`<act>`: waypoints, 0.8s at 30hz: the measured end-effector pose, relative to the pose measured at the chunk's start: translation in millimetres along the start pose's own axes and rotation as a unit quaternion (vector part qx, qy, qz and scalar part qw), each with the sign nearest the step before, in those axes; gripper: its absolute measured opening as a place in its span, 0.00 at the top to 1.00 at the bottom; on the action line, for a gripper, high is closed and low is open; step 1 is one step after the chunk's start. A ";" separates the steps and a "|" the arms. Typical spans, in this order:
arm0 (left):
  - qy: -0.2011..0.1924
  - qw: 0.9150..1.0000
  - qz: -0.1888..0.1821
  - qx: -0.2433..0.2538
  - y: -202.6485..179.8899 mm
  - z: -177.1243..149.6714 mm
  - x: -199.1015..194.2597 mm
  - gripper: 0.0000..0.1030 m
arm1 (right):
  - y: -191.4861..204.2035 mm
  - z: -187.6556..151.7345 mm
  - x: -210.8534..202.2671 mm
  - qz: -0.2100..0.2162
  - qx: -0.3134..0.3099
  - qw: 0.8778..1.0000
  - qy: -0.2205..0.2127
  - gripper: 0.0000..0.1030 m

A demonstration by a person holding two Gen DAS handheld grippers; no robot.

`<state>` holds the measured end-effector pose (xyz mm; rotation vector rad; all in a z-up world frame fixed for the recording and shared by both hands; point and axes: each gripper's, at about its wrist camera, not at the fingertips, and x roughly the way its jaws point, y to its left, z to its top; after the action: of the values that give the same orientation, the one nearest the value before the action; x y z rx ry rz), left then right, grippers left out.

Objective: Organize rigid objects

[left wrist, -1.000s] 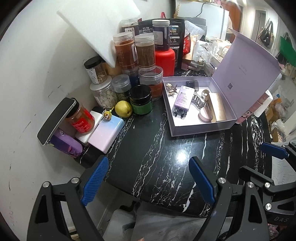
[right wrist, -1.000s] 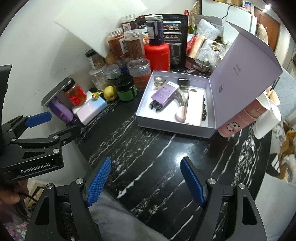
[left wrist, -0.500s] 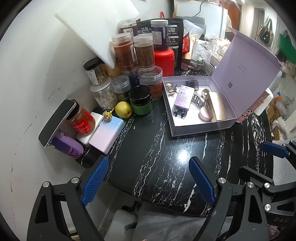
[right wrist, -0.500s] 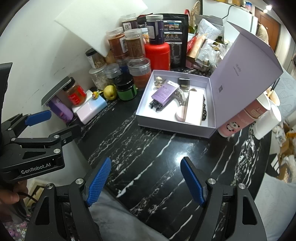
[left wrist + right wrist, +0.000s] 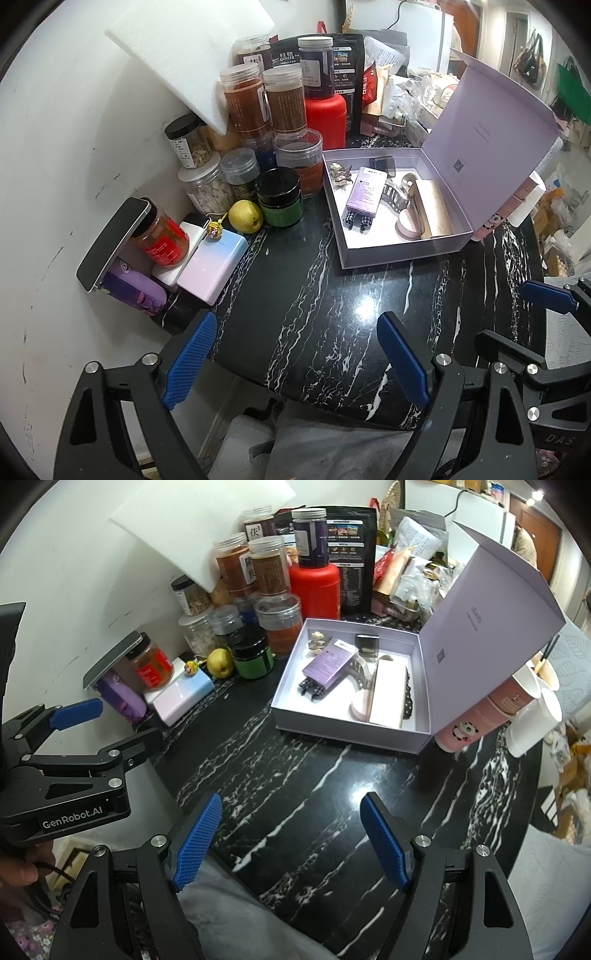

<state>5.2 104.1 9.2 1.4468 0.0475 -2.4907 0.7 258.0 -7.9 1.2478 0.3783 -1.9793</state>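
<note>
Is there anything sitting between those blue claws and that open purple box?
Nothing visible: only bare black marble table lies between the open right gripper, the open left gripper and the lavender box.

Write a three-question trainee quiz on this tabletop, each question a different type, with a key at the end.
1. True or false: the lavender box has its lid shut.
2. Multiple choice: the yellow fruit lies directly beside which item? A) pink panda cup B) dark green jar C) red bottle
3. Fill in: the left gripper and right gripper both stand ____ over the black marble table, holding nothing.

Key:
1. False; the lid stands raised.
2. B, the dark green jar.
3. open
</note>
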 end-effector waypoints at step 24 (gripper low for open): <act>0.004 1.000 0.006 0.004 -2.4 -0.3 -0.1 0.13 | -6.2 -2.7 -0.4 0.001 0.004 1.000 0.002 0.24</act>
<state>5.0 106.5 8.8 1.4558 0.0301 -2.4777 -2.0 264.0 -9.7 1.2573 0.3734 -1.9786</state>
